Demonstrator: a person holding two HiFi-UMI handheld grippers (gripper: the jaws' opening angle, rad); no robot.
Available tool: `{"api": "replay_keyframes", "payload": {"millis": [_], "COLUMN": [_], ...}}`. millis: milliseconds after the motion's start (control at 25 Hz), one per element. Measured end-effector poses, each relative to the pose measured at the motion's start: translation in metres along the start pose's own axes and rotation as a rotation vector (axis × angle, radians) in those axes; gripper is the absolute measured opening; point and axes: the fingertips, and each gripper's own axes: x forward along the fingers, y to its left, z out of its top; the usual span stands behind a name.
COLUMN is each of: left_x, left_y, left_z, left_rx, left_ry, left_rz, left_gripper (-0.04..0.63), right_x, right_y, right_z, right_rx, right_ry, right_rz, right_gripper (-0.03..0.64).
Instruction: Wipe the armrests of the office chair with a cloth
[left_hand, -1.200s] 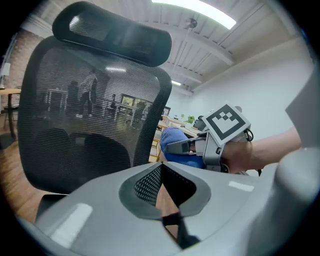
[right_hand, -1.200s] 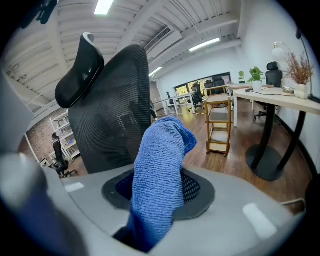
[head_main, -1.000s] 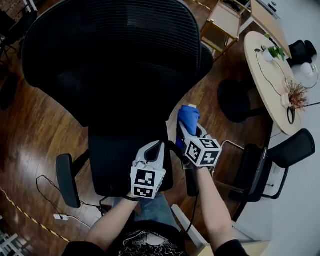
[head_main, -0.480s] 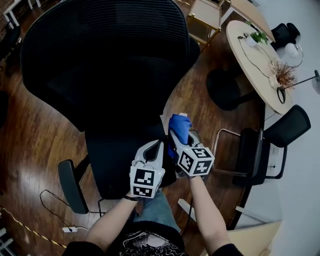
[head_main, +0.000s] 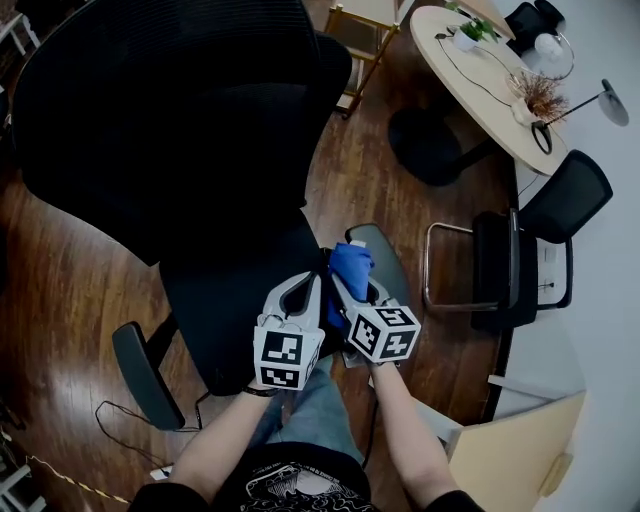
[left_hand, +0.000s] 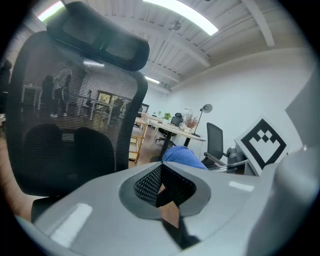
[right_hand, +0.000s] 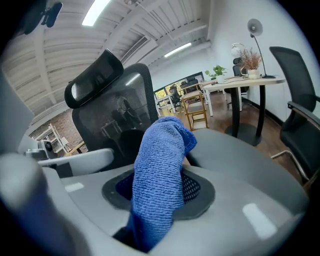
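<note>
A big black mesh office chair (head_main: 170, 120) fills the upper left of the head view. Its right armrest (head_main: 388, 262) lies just under my right gripper (head_main: 346, 278); the left armrest (head_main: 145, 375) sticks out at lower left. That right gripper is shut on a blue cloth (head_main: 351, 266), which bunches between its jaws (right_hand: 161, 176) above the grey armrest pad (right_hand: 240, 150). My left gripper (head_main: 304, 287) sits close beside it over the seat edge. Its jaws (left_hand: 161, 169) are shut with nothing in them. The cloth (left_hand: 183, 156) shows beyond them.
A round table (head_main: 470, 75) with a plant and a lamp stands at upper right. A black visitor chair (head_main: 520, 255) is close on the right, and a wooden stool (head_main: 365, 18) stands behind the office chair. A thin cable (head_main: 115, 412) lies on the wood floor at lower left.
My right gripper and the cloth have slid back along the right armrest toward me. The left gripper stayed beside it, and the head view shifted.
</note>
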Motion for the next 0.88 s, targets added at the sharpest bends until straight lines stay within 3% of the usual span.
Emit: {"api": "replay_keyframes", "payload": {"millis": [360,680,880], "left_x": [-0.004,0.003,0.011], "left_y": [-0.029,-0.045,-0.041], "left_z": [-0.022,-0.044,-0.044], "left_rx": [0.005,-0.016,-0.023], "left_ry": [0.016,0.016,-0.006], "left_rz": [-0.059,-0.096,-0.084], "left_gripper": [0.003,0.003,0.003], "right_x": [-0.046,-0.079,-0.057], "right_y": [-0.016,-0.026,-0.012], "right_z": [-0.049,-0.073,-0.068], "right_rx": [0.035,-0.061,-0.124], "right_ry": [0.000,0.010,-0.014], "right_rz": [-0.059,-0.088,-0.049], "right_gripper": [0.141,0.141,0.141]}}
